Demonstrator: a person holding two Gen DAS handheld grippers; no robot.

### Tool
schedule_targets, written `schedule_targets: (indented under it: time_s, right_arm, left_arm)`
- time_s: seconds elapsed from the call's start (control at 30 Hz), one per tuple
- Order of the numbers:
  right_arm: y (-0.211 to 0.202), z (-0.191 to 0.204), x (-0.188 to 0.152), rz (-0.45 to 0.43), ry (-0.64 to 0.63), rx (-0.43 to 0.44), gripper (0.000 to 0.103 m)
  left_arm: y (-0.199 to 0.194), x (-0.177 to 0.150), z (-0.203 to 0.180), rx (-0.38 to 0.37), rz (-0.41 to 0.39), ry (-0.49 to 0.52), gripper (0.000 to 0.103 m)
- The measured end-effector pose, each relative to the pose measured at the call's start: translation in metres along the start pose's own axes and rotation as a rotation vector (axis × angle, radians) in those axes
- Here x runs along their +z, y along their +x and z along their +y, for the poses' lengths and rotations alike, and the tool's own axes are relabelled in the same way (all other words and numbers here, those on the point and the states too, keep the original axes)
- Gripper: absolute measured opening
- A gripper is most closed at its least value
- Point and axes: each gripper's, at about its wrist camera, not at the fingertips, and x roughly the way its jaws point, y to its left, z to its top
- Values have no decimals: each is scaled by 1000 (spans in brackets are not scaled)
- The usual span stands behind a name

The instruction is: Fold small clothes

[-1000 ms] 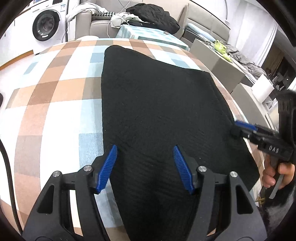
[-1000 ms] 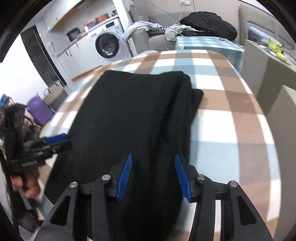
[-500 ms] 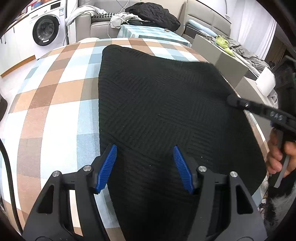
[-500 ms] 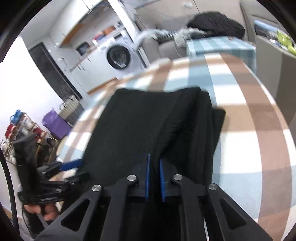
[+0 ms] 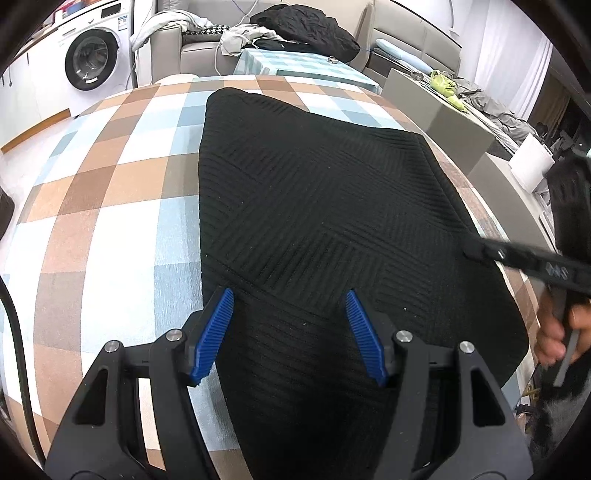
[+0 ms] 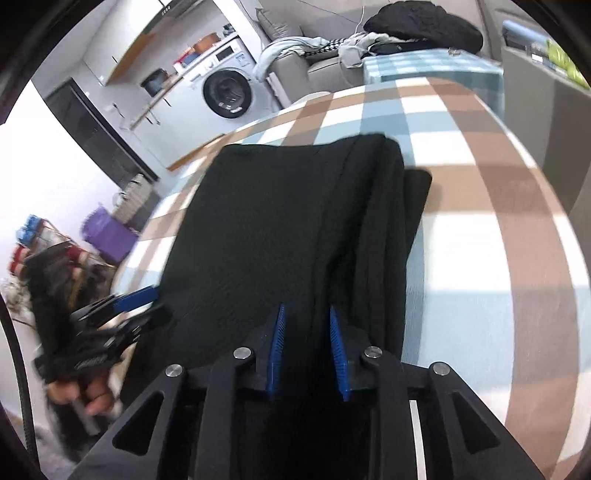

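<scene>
A black ribbed knit garment lies on the checked tablecloth. My left gripper is open, its blue pads over the garment's near end without clamping it. In the right wrist view the garment shows a raised fold along its right side. My right gripper has its blue pads close together around a ridge of the black fabric at the near edge. The right gripper also shows in the left wrist view, its tip at the garment's right edge. The left gripper shows blurred in the right wrist view.
A washing machine stands beyond the table at the left. A sofa with piled clothes and a small checked table are behind. Grey boxes stand to the right. A purple bin is on the floor at the left.
My right gripper closed from open onto the garment's near edge, then its pads parted slightly. The fabric's right side lifted into a fold. My left gripper stayed open and moved little.
</scene>
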Motion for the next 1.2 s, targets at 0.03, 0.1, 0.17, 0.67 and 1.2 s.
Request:
schedule_targets:
  time_s: [0.03, 0.1, 0.17, 0.67, 1.2]
  right_arm:
    - [-2, -1, -6, -1, 7, 14, 25]
    - [-5, -1, -16, -23, 13, 15, 25]
    - [-5, 4, -20, -50, 5, -3, 16]
    - [1, 7, -1, -22, -72, -93, 35]
    - [46, -16, 91, -113, -24, -245, 8]
  left_arm:
    - [1, 0, -1, 2, 3, 2, 61]
    - [3, 0, -2, 1, 3, 7, 61]
    - [4, 2, -4, -4, 5, 14, 61]
    - [1, -1, -3, -13, 1, 24, 61]
    - [-4, 0, 3, -12, -26, -4, 61]
